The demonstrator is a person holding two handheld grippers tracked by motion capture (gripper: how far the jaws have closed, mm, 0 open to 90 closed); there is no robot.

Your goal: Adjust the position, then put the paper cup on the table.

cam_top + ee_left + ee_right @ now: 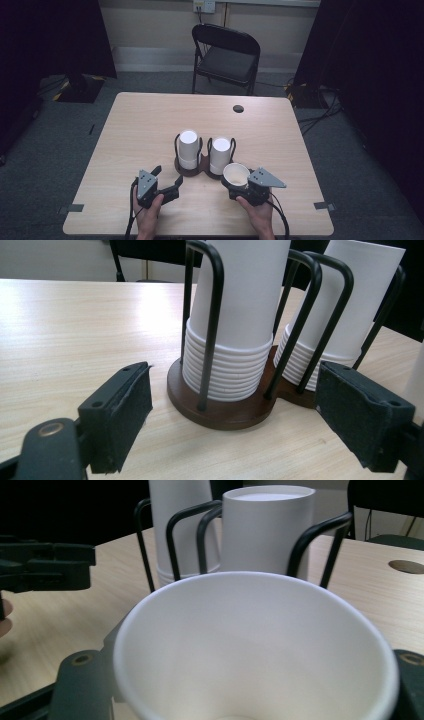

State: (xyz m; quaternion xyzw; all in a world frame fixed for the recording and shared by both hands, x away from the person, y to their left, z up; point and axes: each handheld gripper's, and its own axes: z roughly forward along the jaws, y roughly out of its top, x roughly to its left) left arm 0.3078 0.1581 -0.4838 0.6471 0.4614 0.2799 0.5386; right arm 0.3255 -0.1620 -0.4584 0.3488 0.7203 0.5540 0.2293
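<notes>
Right gripper (239, 184) fingers clasping an upright white paper cup (236, 174) at lower centre, left gripper (169, 176) fingers spread wide and empty beside the dark wire cup rack (189, 167).

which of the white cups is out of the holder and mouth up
The single paper cup in the right gripper, near the table's front edge. Its open mouth faces up; the two stacks stand upside down in the wire holder.

Foreground: we see a white paper cup (255, 650), mouth towards us, filling the lower frame, held between the right gripper (240, 690).
Upper centre: two cup stacks (267, 530) stand upside down in black wire holders (320, 540).
Left edge: we see the left gripper (47, 572) over the bench (65, 620).
</notes>
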